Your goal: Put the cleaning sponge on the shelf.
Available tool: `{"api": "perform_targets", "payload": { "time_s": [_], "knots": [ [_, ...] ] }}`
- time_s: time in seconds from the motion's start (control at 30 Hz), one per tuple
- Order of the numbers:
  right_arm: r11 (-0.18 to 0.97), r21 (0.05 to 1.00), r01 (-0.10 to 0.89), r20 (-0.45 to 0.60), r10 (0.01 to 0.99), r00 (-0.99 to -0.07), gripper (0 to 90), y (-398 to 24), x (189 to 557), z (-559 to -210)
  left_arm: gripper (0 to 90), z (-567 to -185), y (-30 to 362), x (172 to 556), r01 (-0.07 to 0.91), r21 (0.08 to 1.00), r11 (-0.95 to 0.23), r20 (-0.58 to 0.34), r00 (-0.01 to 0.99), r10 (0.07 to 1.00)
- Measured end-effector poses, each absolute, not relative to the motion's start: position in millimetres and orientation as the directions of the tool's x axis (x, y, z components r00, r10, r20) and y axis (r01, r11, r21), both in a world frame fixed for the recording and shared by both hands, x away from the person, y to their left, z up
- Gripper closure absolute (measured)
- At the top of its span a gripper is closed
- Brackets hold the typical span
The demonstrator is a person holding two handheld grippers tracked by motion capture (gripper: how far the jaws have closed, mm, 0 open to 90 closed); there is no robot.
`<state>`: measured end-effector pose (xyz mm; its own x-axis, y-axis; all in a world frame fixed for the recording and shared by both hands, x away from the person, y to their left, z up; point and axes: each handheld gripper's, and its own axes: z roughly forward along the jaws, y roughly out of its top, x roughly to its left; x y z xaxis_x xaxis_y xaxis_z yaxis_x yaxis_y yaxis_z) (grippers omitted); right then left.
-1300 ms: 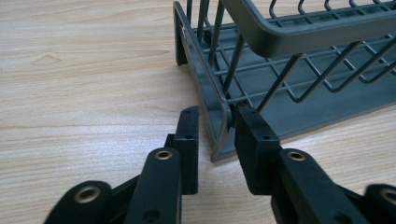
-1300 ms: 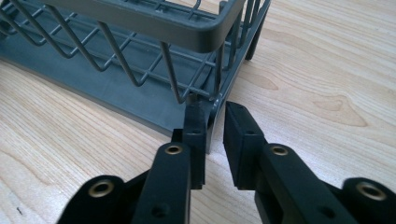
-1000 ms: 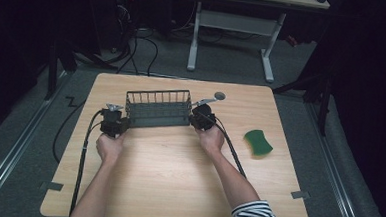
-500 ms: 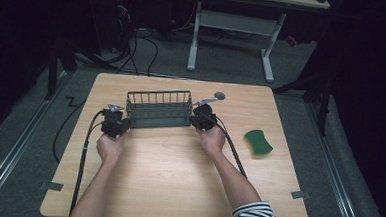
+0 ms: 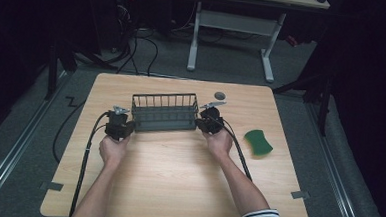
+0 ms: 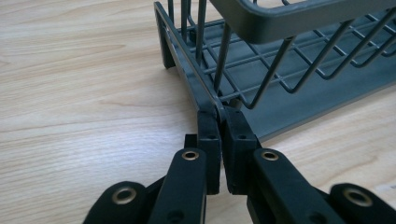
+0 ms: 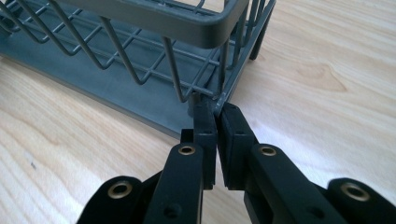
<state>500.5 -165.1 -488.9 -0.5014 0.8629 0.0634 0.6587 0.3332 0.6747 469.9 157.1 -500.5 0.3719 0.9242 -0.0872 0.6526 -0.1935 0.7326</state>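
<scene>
With the left tool (image 5: 125,127) and right tool (image 5: 203,124) each clamped on an end of the wire basket (image 5: 164,112) at frame centre, lift both ends evenly so it stays level above the table (image 5: 177,188).

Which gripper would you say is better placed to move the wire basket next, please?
Neither alone. The left gripper is shut on the wire basket at one end's lower rim, and the right gripper is shut on the other end. Probably lift with both together.

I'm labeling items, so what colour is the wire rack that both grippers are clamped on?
Dark grey wire rack, clearest in the left gripper view.
</scene>
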Motion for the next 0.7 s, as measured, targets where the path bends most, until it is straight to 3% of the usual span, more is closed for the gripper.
{"api": "perform_targets", "payload": {
  "time_s": [0.7],
  "knots": [
    [0.353,0.663,0.661,0.04,0.864,-0.501,86.9,-207.7,452.4,-485.1,86.9,-499.5,124.7,439.9,0.613,0.739,-0.28,-0.075,0.487,0.87]
  ]
}}
